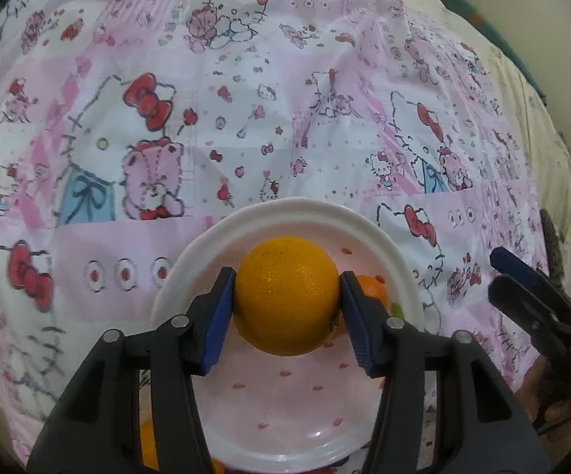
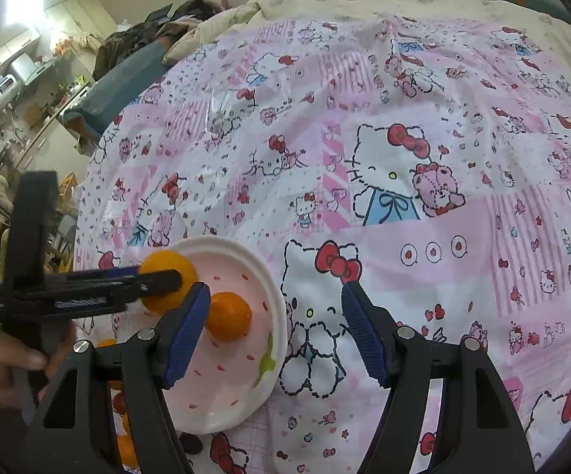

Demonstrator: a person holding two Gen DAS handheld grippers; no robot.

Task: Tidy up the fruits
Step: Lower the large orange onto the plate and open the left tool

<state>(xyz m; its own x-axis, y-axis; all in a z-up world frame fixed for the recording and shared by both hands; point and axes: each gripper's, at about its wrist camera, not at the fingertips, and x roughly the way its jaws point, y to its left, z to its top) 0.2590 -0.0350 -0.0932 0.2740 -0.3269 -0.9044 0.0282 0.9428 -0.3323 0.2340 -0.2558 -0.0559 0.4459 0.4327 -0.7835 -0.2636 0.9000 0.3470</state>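
Orange [image 1: 287, 294] clamped in left gripper [image 1: 285, 296] over plate [image 1: 190, 268]; tangerine [image 2: 228, 316] plated; more near; right gripper [image 2: 275, 330] wide, empty.

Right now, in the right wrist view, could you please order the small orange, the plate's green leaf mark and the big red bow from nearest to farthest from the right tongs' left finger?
1. Small orange, touching or nearly touching that finger, on the plate.
2. Green leaf mark, lower right in the plate.
3. Big red bow, on the cloth beyond the rim.

The right tongs are open.

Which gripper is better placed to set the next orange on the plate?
Left. The left gripper already grips the large orange above the plate; the right gripper is open, holding nothing.
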